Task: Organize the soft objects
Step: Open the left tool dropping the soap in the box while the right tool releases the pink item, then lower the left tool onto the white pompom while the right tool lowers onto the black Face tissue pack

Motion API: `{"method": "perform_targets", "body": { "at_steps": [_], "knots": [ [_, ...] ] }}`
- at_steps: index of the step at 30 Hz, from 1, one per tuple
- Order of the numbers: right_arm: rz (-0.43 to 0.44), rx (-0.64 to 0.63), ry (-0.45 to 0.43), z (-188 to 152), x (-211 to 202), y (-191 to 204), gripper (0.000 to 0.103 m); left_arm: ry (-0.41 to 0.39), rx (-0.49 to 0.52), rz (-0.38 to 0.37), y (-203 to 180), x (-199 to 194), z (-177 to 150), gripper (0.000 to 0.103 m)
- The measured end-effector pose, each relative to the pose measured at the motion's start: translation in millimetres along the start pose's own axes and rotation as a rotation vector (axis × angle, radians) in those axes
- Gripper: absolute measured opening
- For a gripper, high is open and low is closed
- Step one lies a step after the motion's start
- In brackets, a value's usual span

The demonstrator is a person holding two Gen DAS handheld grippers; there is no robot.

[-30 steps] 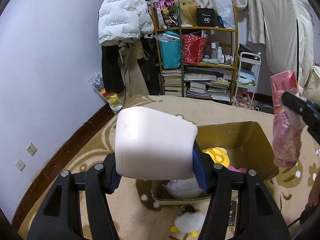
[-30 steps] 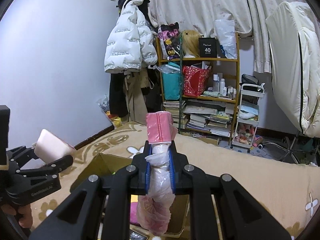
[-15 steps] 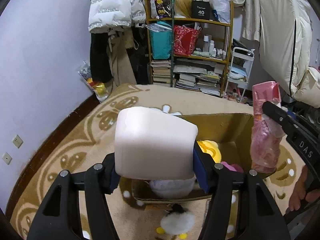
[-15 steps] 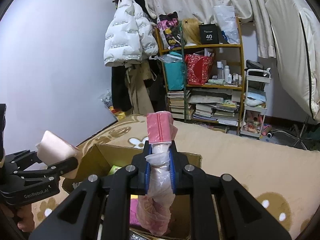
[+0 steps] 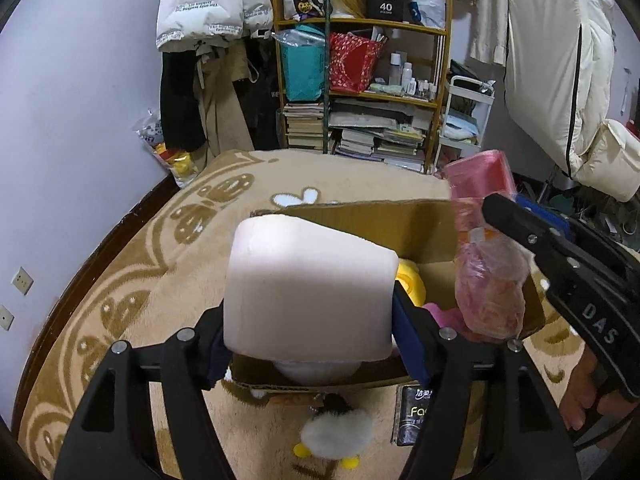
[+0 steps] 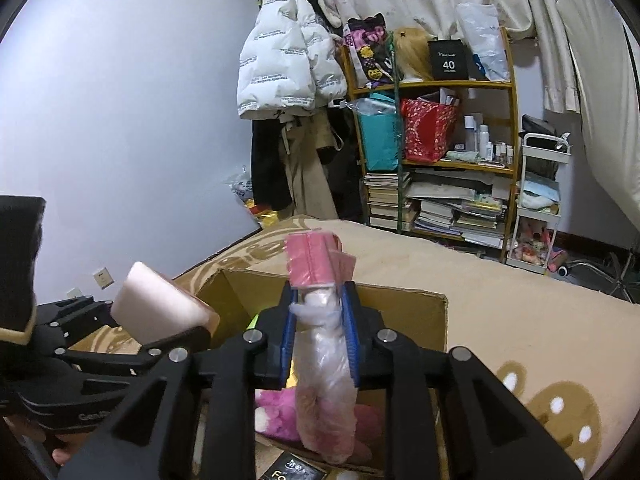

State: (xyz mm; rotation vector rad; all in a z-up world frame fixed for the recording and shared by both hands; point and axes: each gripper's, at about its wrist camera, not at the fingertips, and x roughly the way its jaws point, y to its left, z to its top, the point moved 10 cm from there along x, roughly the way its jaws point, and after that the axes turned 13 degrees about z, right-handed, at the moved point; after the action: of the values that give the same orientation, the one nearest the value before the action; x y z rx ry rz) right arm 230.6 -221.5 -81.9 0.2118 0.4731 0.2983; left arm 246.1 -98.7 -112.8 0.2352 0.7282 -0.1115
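A tan carpet [image 5: 168, 264] patterned with brown scrolls and white flowers is covering the floor of a cluttered room, with a pale wall to the left and a wooden shelf [image 6: 448, 152] of books and bags standing at the back beside a hanging white puffer jacket [image 6: 288, 60]. On the carpet an open cardboard box [image 5: 404, 220] is sitting, holding a yellow plush [image 5: 410, 284] and a pink plush [image 6: 276, 416].

The left gripper [image 5: 310, 340] is clamping a pale pink foam block [image 5: 308, 292] between its blue pads, jaws spread wide across the block's breadth; the block is hanging above the box's near left edge, its broad face tilting up and away from the camera.

The right gripper [image 6: 320, 328] is pinching a pink plastic bag bundle [image 6: 324, 360] with jaws nearly closed. The bundle is standing upright, long axis vertical, its folded pink top rising above the fingers and its crinkled clear tail dangling over the box interior.
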Motion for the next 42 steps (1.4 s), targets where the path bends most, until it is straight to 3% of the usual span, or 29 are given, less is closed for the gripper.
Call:
{"method": "perform_targets", "body": {
  "at_steps": [3, 6, 9, 13, 16, 19, 27, 42],
  "knots": [
    [0.009, 0.002, 0.006, -2, -2, 3, 0.033, 0.018, -0.007, 0.01, 3, 3, -2, 0.071],
    [0.003, 0.008, 0.007, -4, -4, 3, 0.034, 0.025, -0.015, 0.023, 8, 3, -3, 0.074],
    [0.0, 0.03, 0.018, -7, -7, 3, 0.038, 0.01, -0.02, 0.045, 15, -2, -2, 0.086],
    [-0.015, 0.05, 0.022, -10, -16, 3, 0.056, 0.005, -0.025, 0.053, 23, -7, 1, 0.086],
    [-0.022, 0.06, 0.035, -12, -24, 5, 0.063, 0.016, -0.042, 0.048, 28, -12, -2, 0.087],
    [-0.033, 0.058, 0.044, -16, -32, 9, 0.072, 0.029, -0.052, 0.048, 33, -18, -6, 0.093],
    [-0.063, 0.084, 0.053, -24, -55, 17, 0.101, 0.043, -0.035, 0.066, 40, -40, -20, 0.098],
    [-0.086, 0.101, 0.109, -52, -77, 36, 0.103, 0.137, -0.004, 0.082, 50, -62, -60, 0.1]
  ]
}}
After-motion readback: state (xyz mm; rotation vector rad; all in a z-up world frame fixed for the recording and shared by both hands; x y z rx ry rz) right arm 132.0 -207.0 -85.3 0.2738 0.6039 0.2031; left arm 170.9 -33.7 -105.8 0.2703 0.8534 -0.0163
